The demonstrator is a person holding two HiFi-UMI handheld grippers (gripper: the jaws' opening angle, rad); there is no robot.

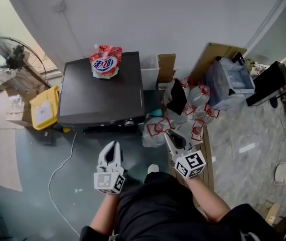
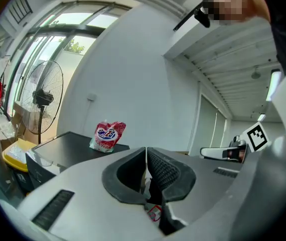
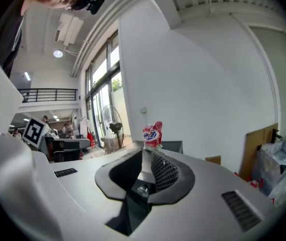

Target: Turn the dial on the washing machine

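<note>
Left gripper point(image 2: 146, 152) and right gripper point(image 3: 143, 153) sit closed, empty; only head view shows the dial point(image 1: 129, 123).

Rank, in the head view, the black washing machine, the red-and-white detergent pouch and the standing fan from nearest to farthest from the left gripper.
1. Black washing machine, straight ahead of the left gripper.
2. Red-and-white detergent pouch, on the machine's top at its far edge, by the wall.
3. Standing fan, far off to the left by the window.
</note>
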